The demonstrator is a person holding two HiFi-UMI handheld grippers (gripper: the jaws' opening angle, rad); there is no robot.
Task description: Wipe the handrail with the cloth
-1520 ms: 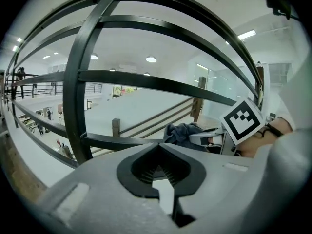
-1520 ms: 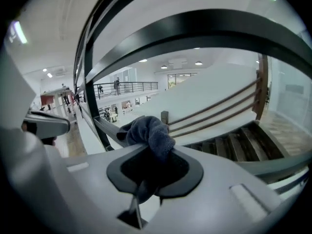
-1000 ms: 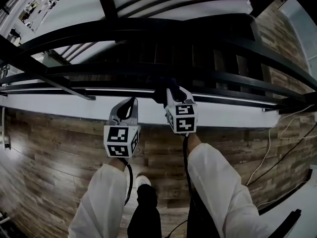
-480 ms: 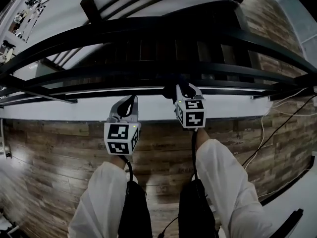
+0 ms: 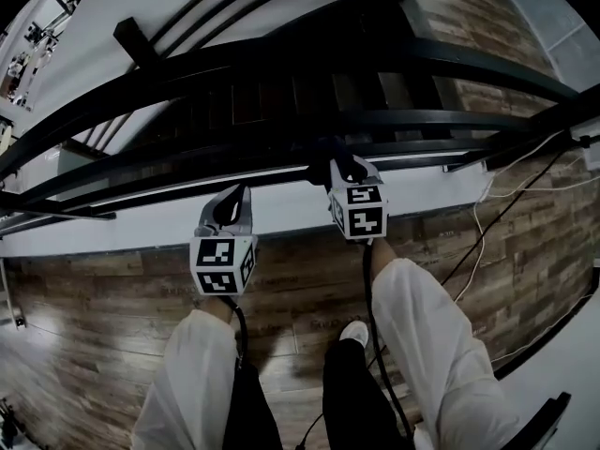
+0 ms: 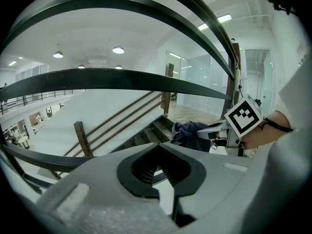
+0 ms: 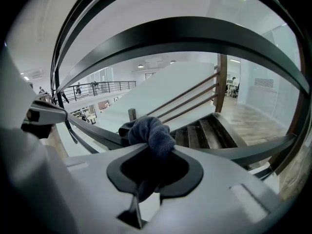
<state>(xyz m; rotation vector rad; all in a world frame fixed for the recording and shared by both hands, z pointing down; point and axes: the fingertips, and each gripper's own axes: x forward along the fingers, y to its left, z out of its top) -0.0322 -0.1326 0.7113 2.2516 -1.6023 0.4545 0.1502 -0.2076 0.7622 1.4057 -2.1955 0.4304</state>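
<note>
At the stair railing, your right gripper (image 5: 334, 165) is clamped on a bunched dark cloth (image 5: 325, 155), which lies against a lower handrail (image 7: 93, 130) of the black balustrade. Seen along its own jaws, the wad of cloth (image 7: 149, 133) fills the pocket between them and bulges out over the rail. Your left gripper (image 5: 234, 202) hangs just to the left, its jaws pressed together with nothing between them (image 6: 157, 148). It sits over the white ledge (image 5: 112, 232) below the rails, and from overhead it is not clear whether it meets the railing. From that side you can see the cloth (image 6: 189, 133) and the marker cube (image 6: 244, 116) of the other gripper across the gap. Broad upper rails (image 7: 195, 38) arch across both gripper views and cut through the sight of the hall beyond. Past the handrail, dark wooden stair treads (image 7: 207, 133) drop away beside a slanted white wall with three thin bars. A wooden post (image 6: 82, 136) stands at the left of the flight, and round ceiling lights (image 6: 118, 49) glow above. Underfoot is a wood-plank floor (image 5: 103, 345), with loose cables (image 5: 487, 242) trailing along the right. Your white sleeves (image 5: 427, 331) and one light shoe (image 5: 354, 332) fill the lower part of the head view.
</note>
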